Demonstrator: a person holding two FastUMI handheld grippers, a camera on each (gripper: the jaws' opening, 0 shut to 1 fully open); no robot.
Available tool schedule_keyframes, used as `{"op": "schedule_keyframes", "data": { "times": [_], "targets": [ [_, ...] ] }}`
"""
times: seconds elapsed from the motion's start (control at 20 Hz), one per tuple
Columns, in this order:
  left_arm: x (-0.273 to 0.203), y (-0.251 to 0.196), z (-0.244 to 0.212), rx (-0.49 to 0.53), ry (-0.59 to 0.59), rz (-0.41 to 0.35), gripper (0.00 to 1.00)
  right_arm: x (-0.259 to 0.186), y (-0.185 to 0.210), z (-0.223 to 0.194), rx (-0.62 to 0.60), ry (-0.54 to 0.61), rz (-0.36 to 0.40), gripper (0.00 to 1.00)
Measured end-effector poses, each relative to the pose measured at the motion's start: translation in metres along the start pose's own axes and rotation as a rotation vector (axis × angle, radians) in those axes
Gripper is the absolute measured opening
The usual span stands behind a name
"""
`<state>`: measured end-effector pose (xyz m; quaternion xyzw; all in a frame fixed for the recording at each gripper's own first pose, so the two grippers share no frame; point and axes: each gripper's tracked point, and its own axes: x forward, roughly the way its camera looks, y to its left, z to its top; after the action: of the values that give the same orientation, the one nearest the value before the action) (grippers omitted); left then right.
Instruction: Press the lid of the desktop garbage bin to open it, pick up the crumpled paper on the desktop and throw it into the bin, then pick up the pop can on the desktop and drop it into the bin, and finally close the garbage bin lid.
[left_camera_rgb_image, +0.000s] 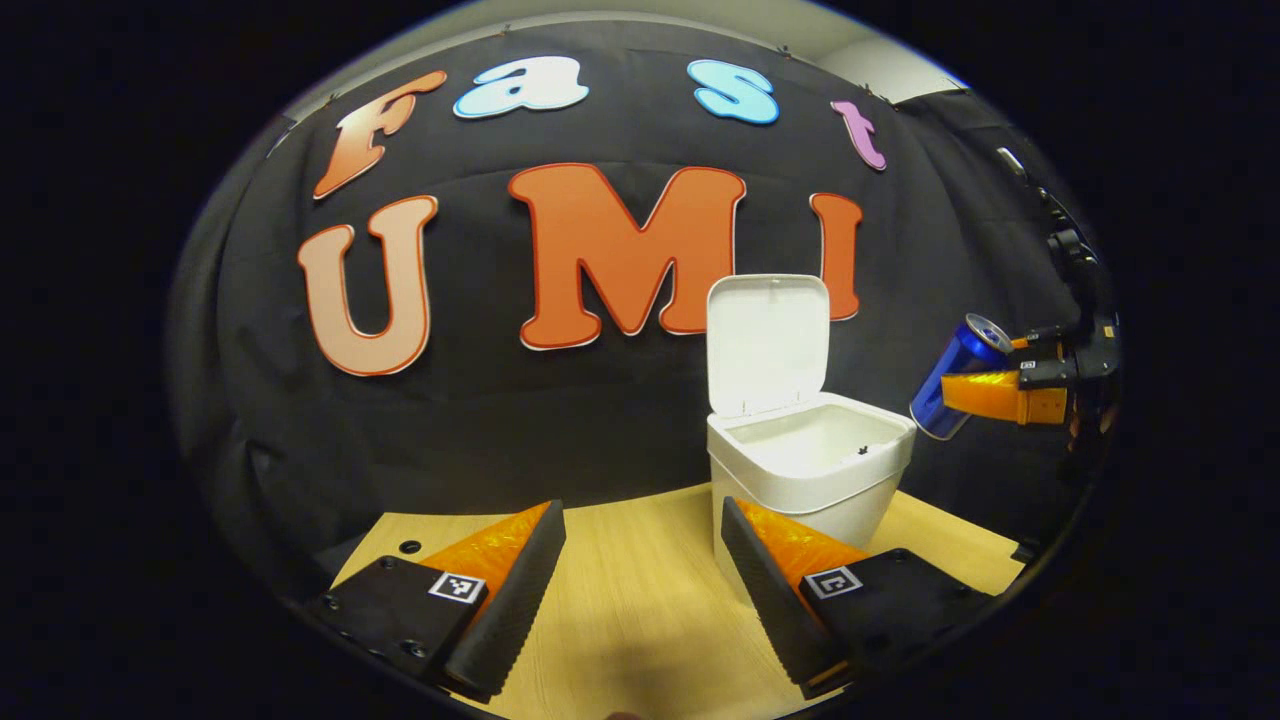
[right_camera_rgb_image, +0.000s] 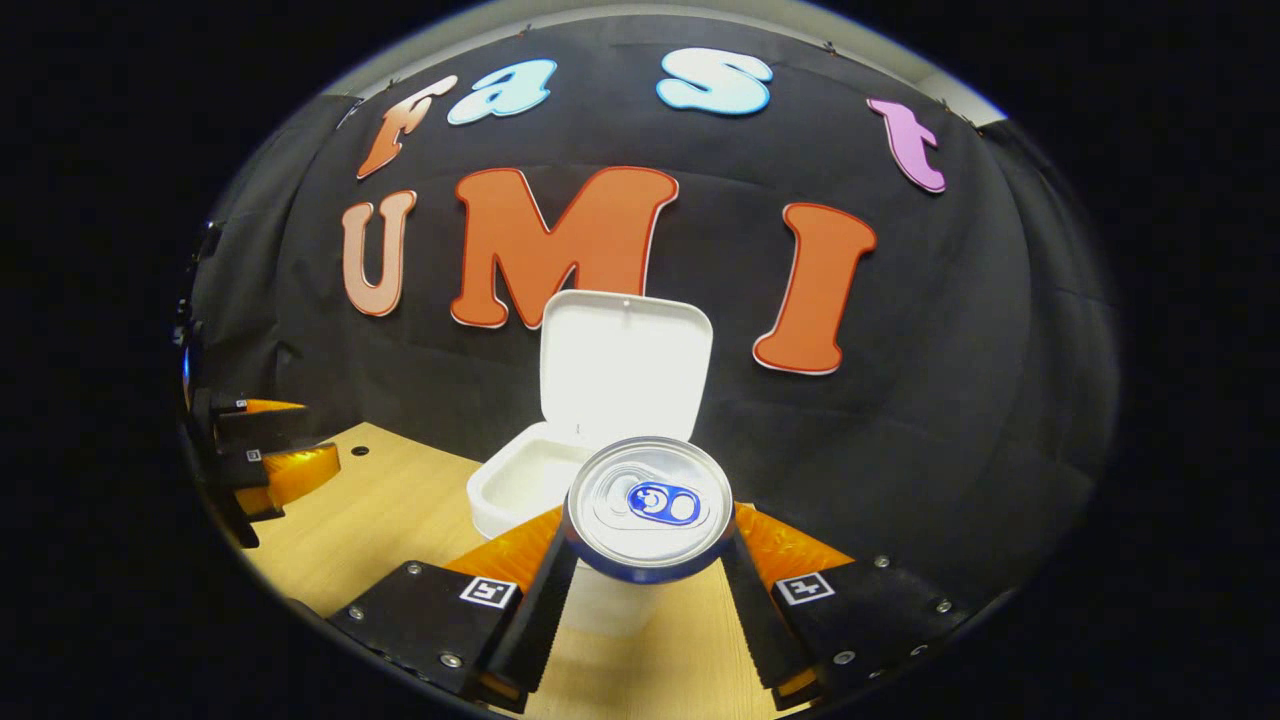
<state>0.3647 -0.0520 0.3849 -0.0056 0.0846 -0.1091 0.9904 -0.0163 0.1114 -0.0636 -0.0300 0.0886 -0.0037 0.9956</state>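
One pop can (right_camera_rgb_image: 648, 508) hiding bin (right_camera_rgb_image: 520, 492) front, gripped by right claw (right_camera_rgb_image: 648, 600)

pop can (right_camera_rgb_image: 648, 505): glossy metal, brushed silver top | garbage bin (left_camera_rgb_image: 806, 462): smooth white plastic, slight sheen | tabletop (left_camera_rgb_image: 640, 590) under bin: pale wood grain, matt | wall (left_camera_rgb_image: 620, 420) behind bin: matt black cloth

Dim booth, glare on white lid (right_camera_rgb_image: 625, 365); edges perhaps blurred.
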Motion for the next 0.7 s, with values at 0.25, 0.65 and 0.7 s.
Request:
{"op": "schedule_keyframes", "data": {
  "times": [0.25, 0.65, 0.7],
  "targets": [
    [-0.017, 0.029, -0.011, -0.027, 0.01, 0.068, 1.0, 0.027, 0.015, 0.029, -0.043, -0.054, 0.022, 0.78],
    [-0.046, 0.079, -0.027, -0.037, 0.038, 0.188, 0.96, 0.072, 0.051, 0.027, -0.041, -0.037, 0.077, 0.79],
    [-0.049, 0.083, -0.029, -0.04, 0.043, 0.202, 1.0, 0.076, 0.054, 0.022, -0.039, -0.025, 0.079, 0.79]
  ]
}}
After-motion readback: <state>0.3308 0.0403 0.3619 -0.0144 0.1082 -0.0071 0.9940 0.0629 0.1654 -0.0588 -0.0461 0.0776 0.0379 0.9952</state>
